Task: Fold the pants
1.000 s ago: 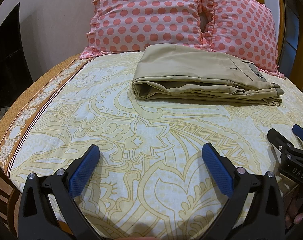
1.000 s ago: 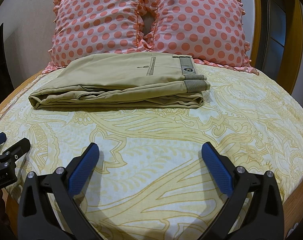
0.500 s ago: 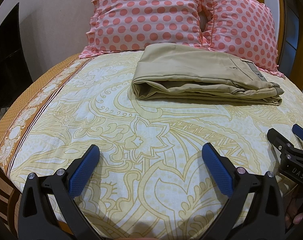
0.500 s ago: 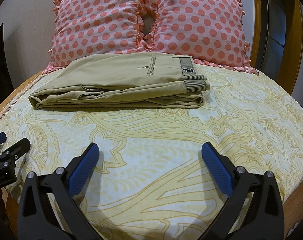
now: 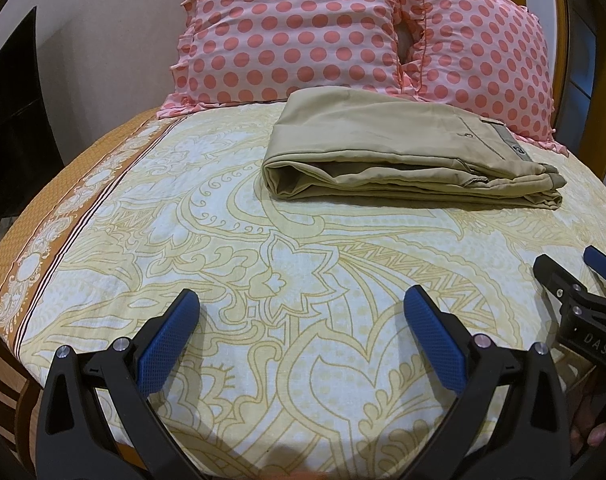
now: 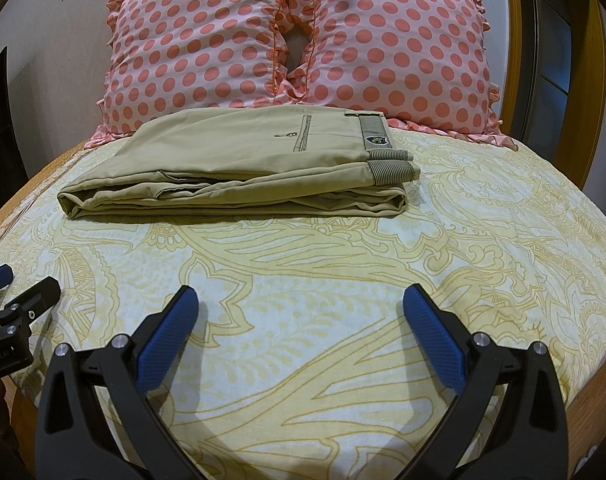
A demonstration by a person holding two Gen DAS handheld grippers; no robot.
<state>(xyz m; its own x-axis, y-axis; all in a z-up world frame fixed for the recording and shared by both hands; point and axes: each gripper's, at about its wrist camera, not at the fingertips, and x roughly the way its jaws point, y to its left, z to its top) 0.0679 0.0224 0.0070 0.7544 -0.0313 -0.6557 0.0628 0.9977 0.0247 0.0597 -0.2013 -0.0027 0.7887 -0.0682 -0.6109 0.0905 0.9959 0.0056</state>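
Nothing is shifting since a second ago: the khaki pants (image 6: pixel 239 168) are lying in the same folded stack and both tongs are hovering where they were. We are seeing the pants folded into a flat, layered bundle on the far half of the bed, their back edge just in front of the two polka-dot pillows (image 6: pixel 299 40). In the right wrist view the striped waistband (image 6: pixel 387 164) is sitting at the bundle's right end, with a small crest label (image 6: pixel 377 141) and a buttoned welt pocket on the top layer. In the left wrist view the rounded fold of the pants (image 5: pixel 403 160) is facing us at its left end.

The bundle is resting on a cream bedsheet (image 5: pixel 263 264) patterned with yellow paisley, with an orange and brown border (image 5: pixel 63 216) running down the left side.

We are holding the left gripper (image 5: pixel 301 312) low over the near part of the sheet, jaws spread wide and empty, well apart from the pants. The right gripper (image 6: pixel 301 312) is likewise gaping and carrying nothing. Each is showing at the edge of the other's view, side by side near the foot of the bed.
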